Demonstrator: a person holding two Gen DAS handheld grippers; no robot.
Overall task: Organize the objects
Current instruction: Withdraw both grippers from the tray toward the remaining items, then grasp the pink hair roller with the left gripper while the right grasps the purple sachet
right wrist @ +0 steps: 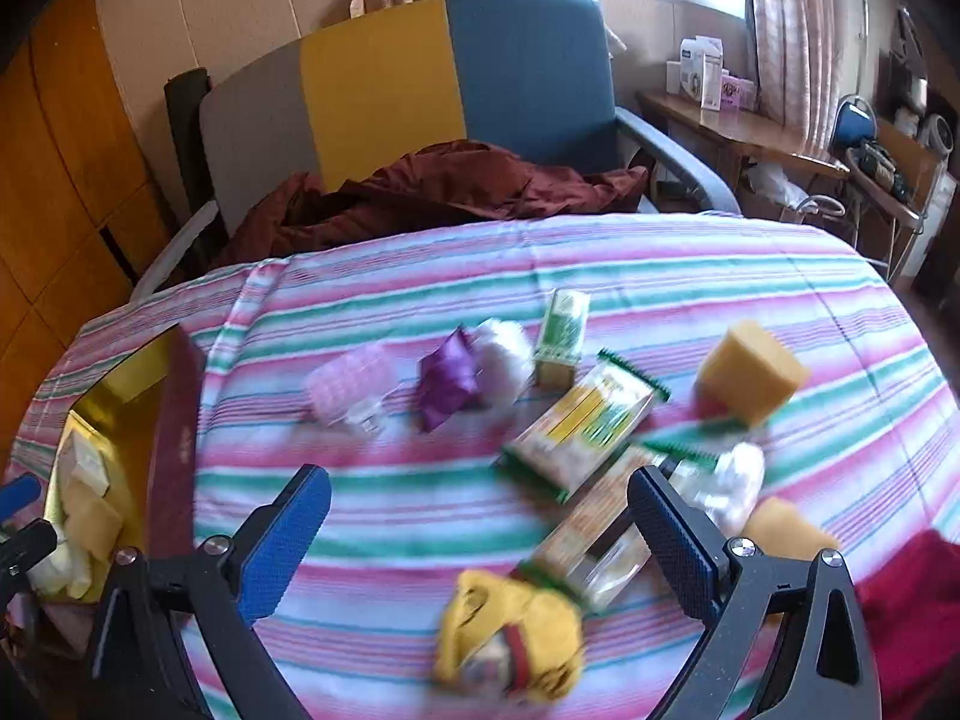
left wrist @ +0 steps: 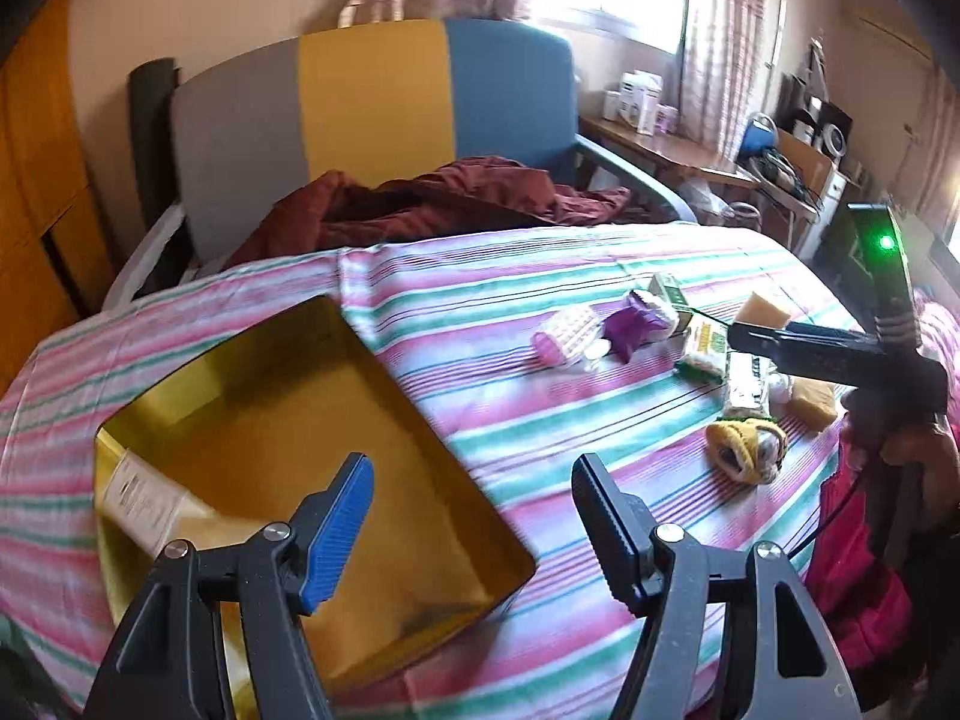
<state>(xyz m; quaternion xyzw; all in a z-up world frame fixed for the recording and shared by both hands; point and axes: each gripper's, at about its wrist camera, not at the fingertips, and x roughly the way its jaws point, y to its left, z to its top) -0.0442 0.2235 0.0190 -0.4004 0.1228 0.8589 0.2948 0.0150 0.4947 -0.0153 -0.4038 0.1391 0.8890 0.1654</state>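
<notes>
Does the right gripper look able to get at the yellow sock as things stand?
Probably yes. The right gripper is open and holds nothing, and the yellow sock lies on the striped cloth just below its fingertips, uncovered.

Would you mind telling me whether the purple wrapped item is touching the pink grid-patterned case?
Apart. The right wrist view shows striped tablecloth between the purple wrapped item and the pink grid-patterned case.
</notes>
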